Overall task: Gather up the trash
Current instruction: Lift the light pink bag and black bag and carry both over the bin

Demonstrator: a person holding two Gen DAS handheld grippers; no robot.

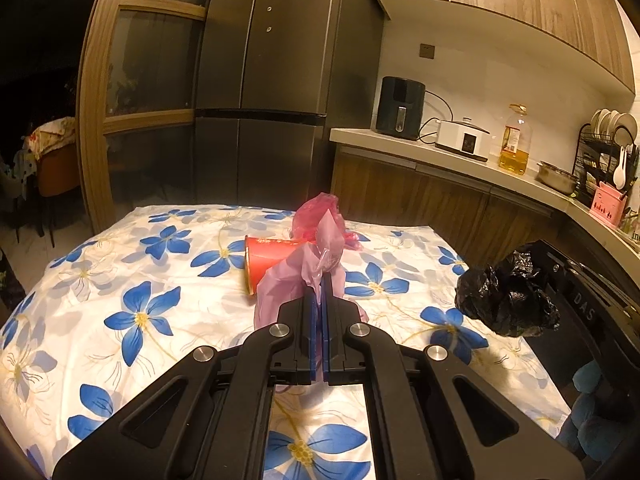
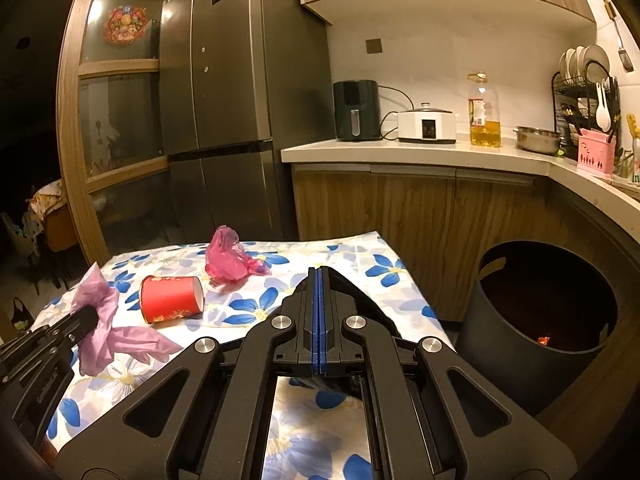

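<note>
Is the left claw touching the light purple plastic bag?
Touching. In the left wrist view, the left claw is shut on the light purple plastic bag, with film pinched between its blue pads. The right wrist view shows the same grip.

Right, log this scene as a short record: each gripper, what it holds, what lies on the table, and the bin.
left gripper: shut on lilac bag
right gripper: shut on black bag
table: floral cloth; red cup on its side; crumpled pink bag beyond it
bin: dark, open, on the floor beside the table
</note>
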